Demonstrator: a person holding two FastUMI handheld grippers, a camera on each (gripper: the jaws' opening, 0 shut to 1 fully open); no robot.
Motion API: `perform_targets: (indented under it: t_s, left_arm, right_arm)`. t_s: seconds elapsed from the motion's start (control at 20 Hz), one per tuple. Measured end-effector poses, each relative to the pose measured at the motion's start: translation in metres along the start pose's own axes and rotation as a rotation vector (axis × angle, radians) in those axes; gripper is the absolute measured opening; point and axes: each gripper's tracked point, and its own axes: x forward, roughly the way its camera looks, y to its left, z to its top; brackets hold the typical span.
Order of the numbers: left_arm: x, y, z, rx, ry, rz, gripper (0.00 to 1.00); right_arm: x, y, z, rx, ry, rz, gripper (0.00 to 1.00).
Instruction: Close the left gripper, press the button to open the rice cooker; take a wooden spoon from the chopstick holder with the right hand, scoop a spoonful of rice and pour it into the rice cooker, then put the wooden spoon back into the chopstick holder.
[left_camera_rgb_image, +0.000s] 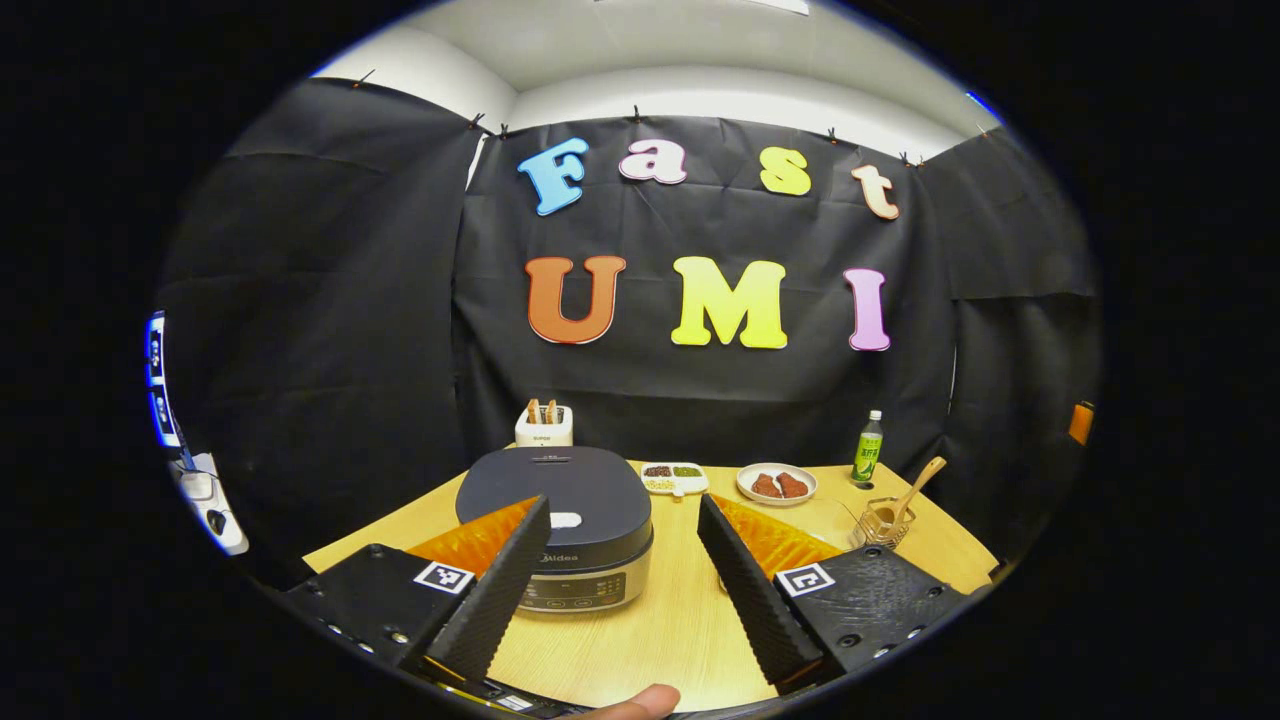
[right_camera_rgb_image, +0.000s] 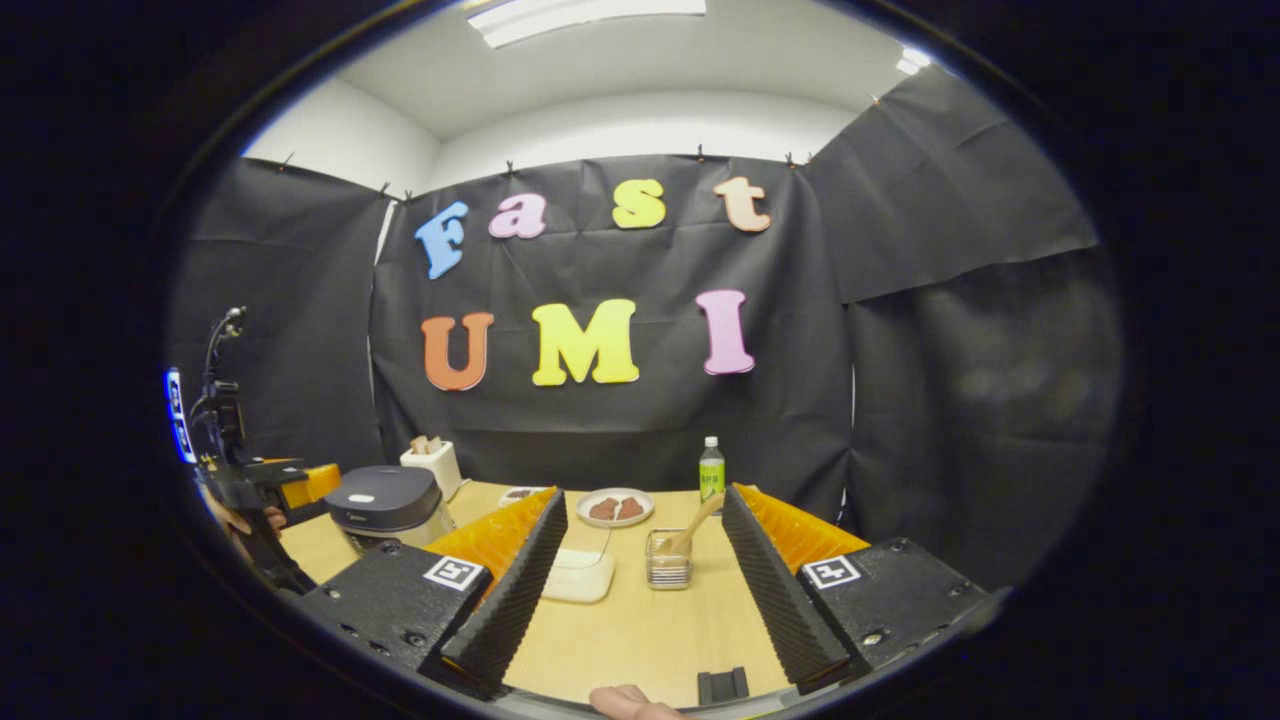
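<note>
The rice cooker (left_camera_rgb_image: 560, 525) sits shut on the wooden table, dark lid on a silver body, with a pale button (left_camera_rgb_image: 565, 520) near the lid's front. My left gripper (left_camera_rgb_image: 622, 505) hangs open just in front of it, its left finger overlapping the lid. At the right stands the mesh chopstick holder (left_camera_rgb_image: 882, 522) with the wooden spoon (left_camera_rgb_image: 918, 485) leaning in it. In the right gripper view, my right gripper (right_camera_rgb_image: 643, 498) is open, framing the holder (right_camera_rgb_image: 668, 560) and spoon (right_camera_rgb_image: 692, 528) ahead. A clear rice container (right_camera_rgb_image: 580, 575) sits left of the holder. The cooker (right_camera_rgb_image: 385, 505) is far left.
A white toaster (left_camera_rgb_image: 544, 425) stands behind the cooker. A small divided dish (left_camera_rgb_image: 674, 478), a plate with brown pieces (left_camera_rgb_image: 776, 484) and a green bottle (left_camera_rgb_image: 867, 447) line the table's back. The other gripper and a hand (right_camera_rgb_image: 255, 495) show at the left of the right gripper view.
</note>
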Motion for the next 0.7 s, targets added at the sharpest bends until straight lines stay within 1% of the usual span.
perform_targets:
  t_s: [0.1, 0.25, 0.4, 0.5, 0.7]
  left_arm:
    - [-0.012, -0.004, 0.013, 0.009, -0.029, -0.007, 0.94]
    - [-0.029, -0.013, 0.027, 0.009, -0.075, -0.017, 0.95]
    - [-0.040, -0.026, 0.024, -0.012, -0.081, -0.036, 0.94]
    - [-0.048, -0.039, 0.022, -0.020, -0.083, -0.065, 0.94]
    - [-0.060, -0.049, 0.028, 0.034, -0.126, -0.090, 0.94]
  right_arm:
    - [-0.002, -0.009, 0.001, 0.011, -0.005, -0.022, 1.00]
    - [-0.007, -0.016, -0.001, 0.017, -0.015, -0.030, 1.00]
    - [-0.011, -0.017, -0.003, 0.015, -0.023, -0.028, 1.00]
    - [-0.015, -0.019, -0.003, 0.001, -0.030, -0.029, 1.00]
    - [-0.023, -0.020, -0.002, -0.006, -0.051, -0.032, 1.00]
